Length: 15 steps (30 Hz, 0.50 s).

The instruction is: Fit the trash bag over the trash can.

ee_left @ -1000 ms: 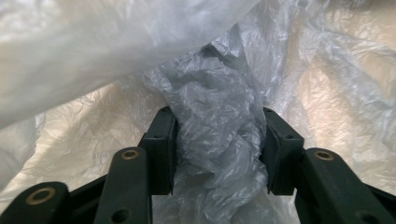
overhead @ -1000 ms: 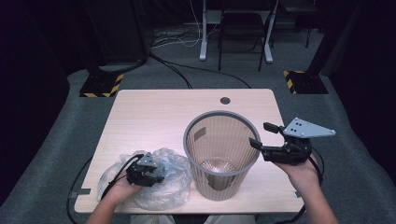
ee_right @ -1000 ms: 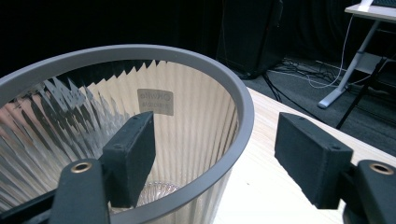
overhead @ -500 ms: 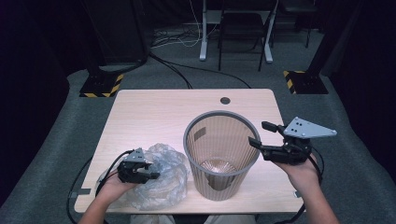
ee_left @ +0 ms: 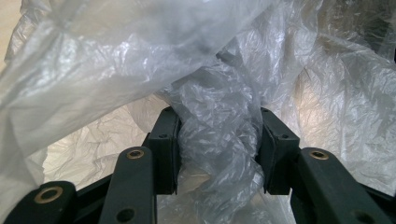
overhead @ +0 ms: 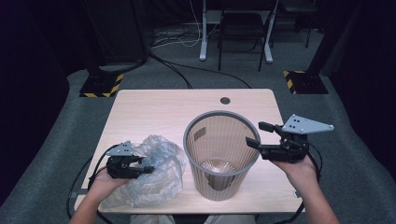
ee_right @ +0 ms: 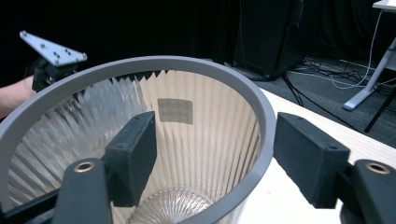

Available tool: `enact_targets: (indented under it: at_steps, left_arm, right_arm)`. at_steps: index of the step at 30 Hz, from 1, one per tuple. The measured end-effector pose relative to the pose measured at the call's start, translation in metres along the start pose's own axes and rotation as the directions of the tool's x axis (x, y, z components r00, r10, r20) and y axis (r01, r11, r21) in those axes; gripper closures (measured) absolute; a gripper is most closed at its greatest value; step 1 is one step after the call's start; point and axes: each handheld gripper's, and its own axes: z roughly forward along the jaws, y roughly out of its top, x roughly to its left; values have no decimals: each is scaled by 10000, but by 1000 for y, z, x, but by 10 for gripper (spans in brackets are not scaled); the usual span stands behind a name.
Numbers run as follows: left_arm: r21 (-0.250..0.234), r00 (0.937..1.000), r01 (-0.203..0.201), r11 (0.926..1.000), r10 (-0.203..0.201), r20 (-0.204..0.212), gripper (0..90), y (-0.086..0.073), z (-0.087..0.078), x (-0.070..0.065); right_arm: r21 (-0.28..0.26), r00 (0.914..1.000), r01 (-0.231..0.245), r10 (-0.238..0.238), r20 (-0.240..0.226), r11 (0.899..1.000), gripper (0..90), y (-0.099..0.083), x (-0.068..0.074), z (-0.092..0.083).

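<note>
Your left claw (overhead: 145, 170) grips a bunched fold of the clear plastic bag (overhead: 154, 175). Your right claw (overhead: 256, 135) stands open astride the wastebasket (overhead: 219, 154) rim.

Left gripper (overhead: 148, 170) low at near-left, held in left hand (overhead: 105, 183), forearm in from bottom edge, jaws pointing right. Jaws part closed, pinching a bunched fold of bag (ee_left: 217, 135) between pads; grey plate on top, cable looping off left. Right gripper (overhead: 256, 135) at right, raised, held in right hand (overhead: 295, 167), forearm up from bottom right. Jaws wide, pointing left, straddling bin (ee_right: 219, 79) rim: one jaw inside, one outside, pads clear of rim. Plate tilted on top.
</note>
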Motion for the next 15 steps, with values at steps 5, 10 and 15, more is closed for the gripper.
enact_targets:
  at_steps: [5,10,15]
  left_arm:
    - [-638,10000,58,9979,-54,55,561,11,-11,-3]
    - [-1146,10000,22,9934,-16,54,560,23,-21,-7]
    - [-1644,9999,-101,9864,110,51,558,33,-29,-10]
  right_arm:
    - [109,9995,40,-37,-320,9999,283,3,1,2]
    - [284,9985,166,-151,-532,9995,268,4,3,5]
    - [408,9982,194,-171,-568,9990,272,5,2,8]
